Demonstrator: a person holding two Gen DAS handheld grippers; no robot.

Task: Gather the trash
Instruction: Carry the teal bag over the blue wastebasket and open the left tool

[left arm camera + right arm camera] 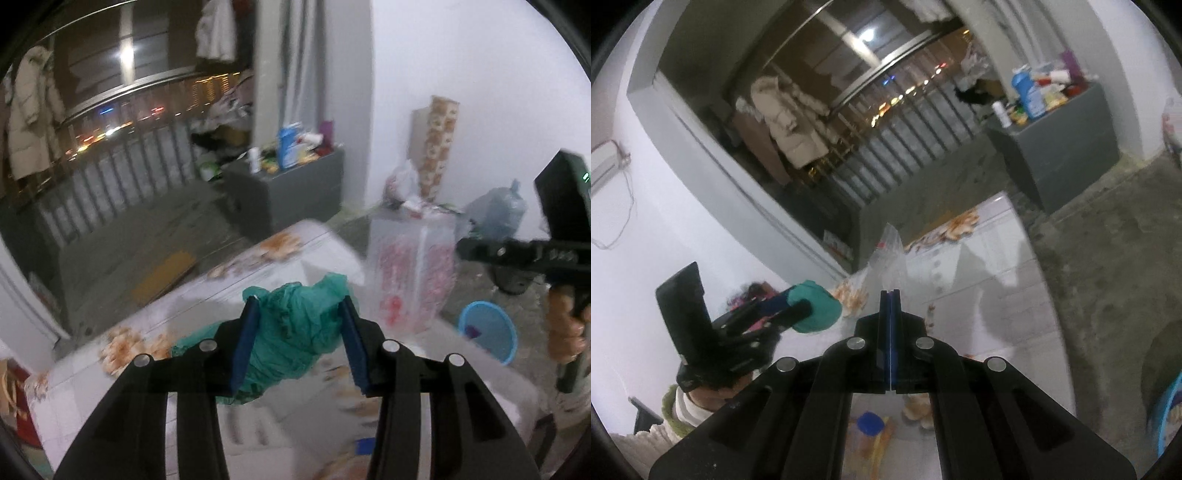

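My left gripper (300,303) is shut on a crumpled green plastic bag (295,328) and holds it above the flower-patterned table (155,347). It shows in the right wrist view too, at the left, with the green bag (816,304) between its fingers. My right gripper (890,293) is shut on a thin clear plastic bag (890,258) that sticks up past the fingertips, over the same table (982,266). A blue bottle cap (870,422) lies on the table under the right gripper.
A blue bin (489,330) stands on the floor to the right of the table. A full clear trash bag (413,273) and a grey bag (498,210) sit by the wall. A grey cabinet (295,192) with bottles stands near the balcony railing (110,184).
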